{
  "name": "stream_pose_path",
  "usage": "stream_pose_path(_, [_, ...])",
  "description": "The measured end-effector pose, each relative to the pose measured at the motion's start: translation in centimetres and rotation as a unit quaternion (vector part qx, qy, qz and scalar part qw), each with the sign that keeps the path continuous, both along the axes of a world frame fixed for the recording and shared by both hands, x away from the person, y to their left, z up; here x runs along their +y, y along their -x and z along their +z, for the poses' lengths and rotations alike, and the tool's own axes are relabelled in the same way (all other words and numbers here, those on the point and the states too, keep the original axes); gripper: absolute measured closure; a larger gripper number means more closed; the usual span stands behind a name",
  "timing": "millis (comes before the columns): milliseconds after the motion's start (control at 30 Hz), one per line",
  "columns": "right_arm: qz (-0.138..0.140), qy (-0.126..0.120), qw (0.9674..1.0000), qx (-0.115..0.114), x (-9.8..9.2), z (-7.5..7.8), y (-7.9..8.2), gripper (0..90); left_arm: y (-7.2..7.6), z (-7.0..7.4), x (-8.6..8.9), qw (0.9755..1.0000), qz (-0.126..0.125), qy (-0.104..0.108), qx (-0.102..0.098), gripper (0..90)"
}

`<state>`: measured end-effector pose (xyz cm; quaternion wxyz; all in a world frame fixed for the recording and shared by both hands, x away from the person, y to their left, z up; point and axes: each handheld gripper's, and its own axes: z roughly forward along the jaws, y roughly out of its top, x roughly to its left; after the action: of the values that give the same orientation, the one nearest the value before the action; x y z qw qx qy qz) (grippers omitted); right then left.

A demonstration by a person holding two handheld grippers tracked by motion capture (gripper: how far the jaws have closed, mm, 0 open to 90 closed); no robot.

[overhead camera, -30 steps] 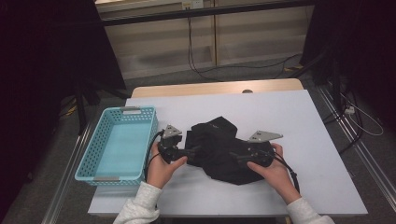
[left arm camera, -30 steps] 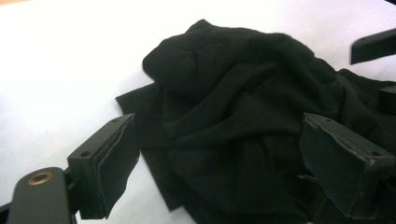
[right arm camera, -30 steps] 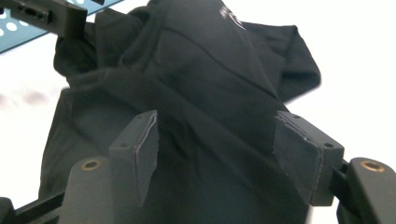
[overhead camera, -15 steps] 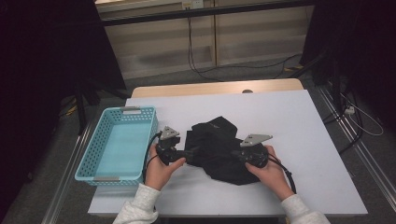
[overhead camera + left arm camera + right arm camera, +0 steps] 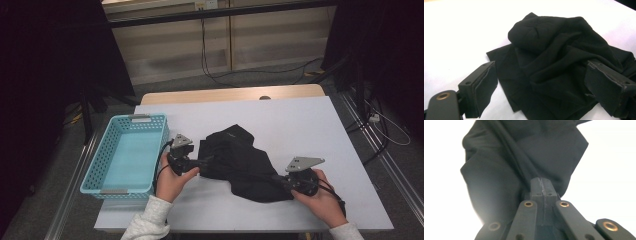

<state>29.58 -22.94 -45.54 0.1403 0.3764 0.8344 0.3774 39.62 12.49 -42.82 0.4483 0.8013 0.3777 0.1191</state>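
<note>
item: black garment (image 5: 240,162), crumpled in a loose heap on the white worktop (image 5: 310,130), just right of the basket, one corner drawn out toward the near right edge. soft, limp, light by the look of it; matte knit, not slippery; folds and ridges stand proud of the pile. best taken at an edge, corner or raised fold, since a pinch in the middle would likely gather several layers at once. no brand, label or writing can be read on it.

right tongs (image 5: 541,185): pressed together, pinching a strip of the cloth at the drawn-out corner; the fabric runs taut from the tips in the right gripper view.

left tongs (image 5: 541,87): spread wide, low over the left edge of the heap, cloth lying between the jaws, pads not pressing it.

nearby: pale blue perforated basket (image 5: 95,170), left side of the worktop, nothing in it, apart from the garment. no lettering legible on it.
</note>
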Motion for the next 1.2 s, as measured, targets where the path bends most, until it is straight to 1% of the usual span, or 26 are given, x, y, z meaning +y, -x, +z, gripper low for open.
stream_pose_path(33, [0.008,-0.004,0.9999,0.005,-0.1,0.0,0.2,90.0,0.0,0.0,-0.1,1.0000,-0.001,-0.002,-0.001,12.0])
stream_pose_path(67, [0.005,-0.009,0.9999,-0.002,-0.1,0.1,0.3,87.6,0.0,0.1,-0.1,1.0000,-0.004,-0.003,-0.003,12.0])
stream_pose_path(100, [-0.014,-0.017,0.9993,-0.030,0.1,0.4,0.0,74.9,0.0,0.1,-0.2,1.0000,-0.004,0.000,-0.003,12.0])
stream_pose_path(133, [-0.014,-0.017,0.9993,-0.030,0.1,0.4,0.0,74.9,0.0,0.2,-0.2,1.0000,-0.003,0.002,-0.002,12.0])
stream_pose_path(167, [-0.022,-0.028,0.9988,-0.035,0.3,0.6,-0.3,66.6,-0.1,0.3,-0.2,1.0000,-0.005,0.000,-0.004,12.0])
stream_pose_path(200, [-0.033,-0.041,0.9980,-0.036,0.6,0.7,-0.7,61.9,0.0,0.3,-0.2,1.0000,-0.004,0.001,-0.005,12.0])
stream_pose_path(233, [-0.038,-0.048,0.9975,-0.034,0.9,0.7,-1.1,61.5,0.0,0.4,-0.2,1.0000,-0.005,0.002,-0.006,12.1])
stream_pose_path(267, [-0.042,-0.042,0.9975,-0.038,1.2,0.6,-1.7,56.7,0.0,0.4,-0.2,1.0000,-0.006,0.001,-0.007,12.0])
stream_pose_path(300, [-0.059,-0.029,0.9972,-0.035,1.7,0.3,-2.6,52.1,0.1,0.5,-0.2,1.0000,-0.007,0.002,-0.006,12.1])
stream_pose_path(333, [-0.059,-0.029,0.9972,-0.035,1.7,0.3,-2.6,52.1,0.1,0.5,-0.1,0.9999,-0.008,0.002,-0.007,12.1])
stream_pose_path(367, [-0.060,-0.031,0.9971,-0.033,1.8,0.2,-3.0,51.3,0.0,0.5,-0.1,0.9999,-0.008,0.001,-0.006,12.1])
stream_pose_path(400, [-0.077,-0.041,0.9957,-0.031,1.7,0.1,-3.6,47.8,0.0,0.5,-0.1,0.9999,-0.009,0.001,-0.006,12.0])
stream_pose_path(467, [-0.086,-0.043,0.9948,-0.033,1.7,0.0,-3.9,46.2,-0.1,0.5,0.0,0.9999,-0.009,0.001,-0.006,12.0])
stream_pose_path(500, [-0.102,-0.046,0.9934,-0.026,1.6,-0.4,-4.3,42.1,-0.1,0.5,0.0,0.9999,-0.009,0.000,-0.007,12.0])
stream_pose_path(533, [-0.102,-0.046,0.9934,-0.026,1.6,-0.4,-4.3,42.1,-0.1,0.5,-0.1,0.9999,-0.010,0.002,-0.006,12.0])
stream_pose_path(567, [-0.107,-0.035,0.9936,-0.011,1.7,-1.0,-4.6,41.6,-0.2,0.5,-0.1,0.9999,-0.010,0.003,-0.006,12.0])
stream_pose_path(600, [-0.107,-0.035,0.9936,-0.011,1.7,-1.0,-4.6,41.6,-0.2,0.5,-0.2,0.9999,-0.009,0.002,-0.006,12.0])
stream_pose_path(633, [-0.105,-0.023,0.9942,-0.007,1.9,-1.6,-4.6,43.1,-0.1,0.5,-0.3,0.9999,-0.012,0.001,-0.007,12.1])
stream_pose_path(700, [-0.105,-0.021,0.9942,-0.010,1.9,-1.5,-4.6,44.9,-0.1,0.5,-0.3,0.9999,-0.012,-0.001,-0.007,12.1])
stream_pose_path(733, [-0.104,-0.025,0.9943,-0.007,1.9,-1.5,-4.5,57.8,-0.2,0.5,-0.3,0.9999,-0.013,-0.001,-0.006,12.1])
stream_pose_path(767, [-0.104,-0.025,0.9943,-0.007,1.9,-1.5,-4.5,57.8,-0.2,0.5,-0.2,0.9999,-0.012,-0.001,-0.006,12.1])
stream_pose_path(800, [-0.098,-0.023,0.9948,-0.011,1.9,-1.5,-4.4,62.7,-0.2,0.5,-0.2,0.9999,-0.010,-0.001,-0.004,12.1])
stream_pose_path(867, [-0.089,-0.026,0.9956,-0.009,2.0,-1.5,-4.2,77.2,-0.2,0.5,-0.2,1.0000,-0.008,0.001,-0.005,12.1])
stream_pose_path(900, [-0.084,-0.035,0.9958,-0.001,1.9,-1.5,-4.2,86.4,-0.2,0.5,-0.2,0.9999,-0.009,0.000,-0.006,12.0])
stream_pose_path(1067, [-0.069,-0.042,0.9968,0.001,1.8,-1.4,-3.8,87.7,-0.2,0.6,-0.4,0.9999,-0.012,0.001,-0.007,12.0])
stream_pose_path(1200, [-0.049,-0.030,0.9983,0.005,1.7,-1.1,-3.1,87.8,-0.4,0.9,-0.2,0.9999,-0.013,0.007,-0.007,13.6])
